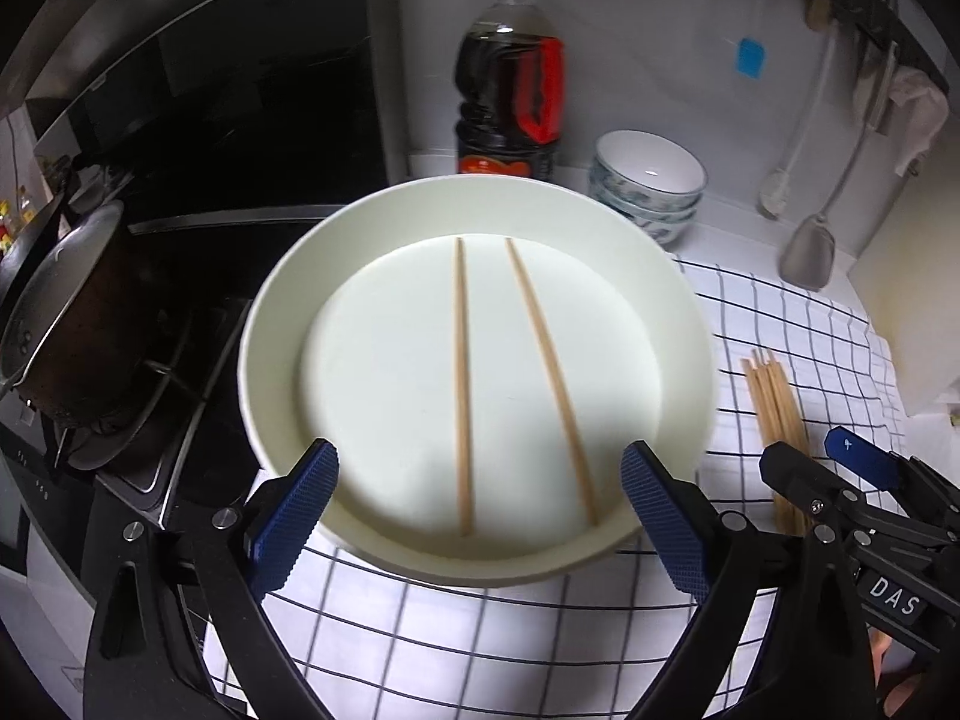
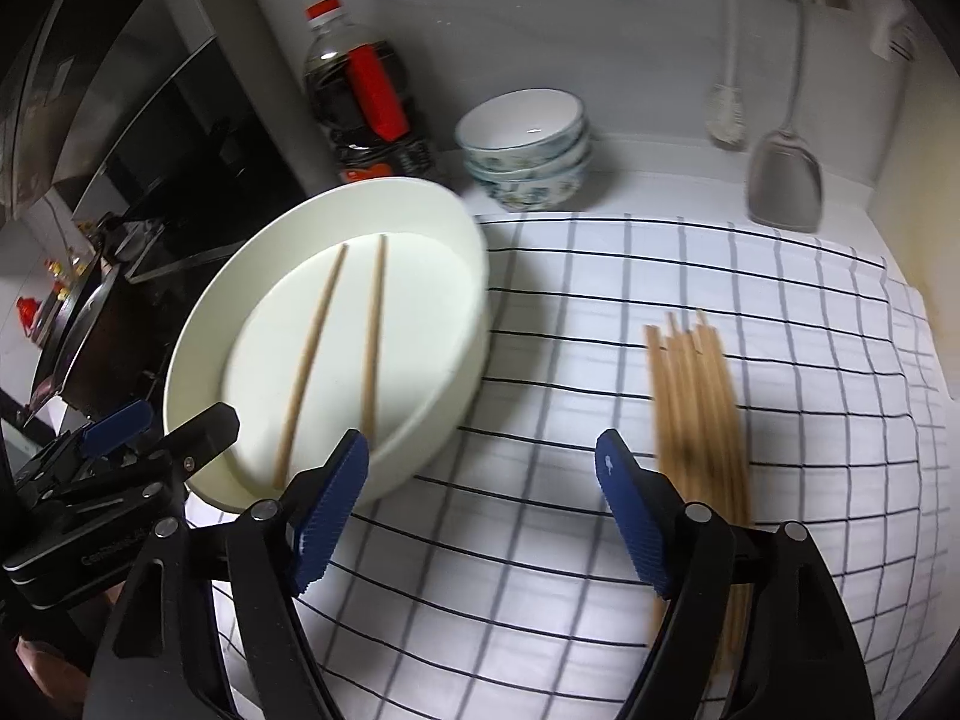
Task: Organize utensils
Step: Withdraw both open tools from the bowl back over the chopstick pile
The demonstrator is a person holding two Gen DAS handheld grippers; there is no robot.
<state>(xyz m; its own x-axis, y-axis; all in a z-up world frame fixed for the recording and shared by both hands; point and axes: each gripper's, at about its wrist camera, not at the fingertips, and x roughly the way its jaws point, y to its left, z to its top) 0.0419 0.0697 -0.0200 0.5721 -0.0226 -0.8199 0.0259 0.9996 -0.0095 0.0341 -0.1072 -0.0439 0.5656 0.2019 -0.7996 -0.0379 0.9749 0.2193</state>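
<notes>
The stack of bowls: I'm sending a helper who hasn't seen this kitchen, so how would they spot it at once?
Start at the checked cloth on the counter and look past its far edge, toward the wall. The stack of bowls stands there, right of the dark bottle. Unlike the plain white dish, these bowls are small, nested and blue-patterned outside.
</notes>
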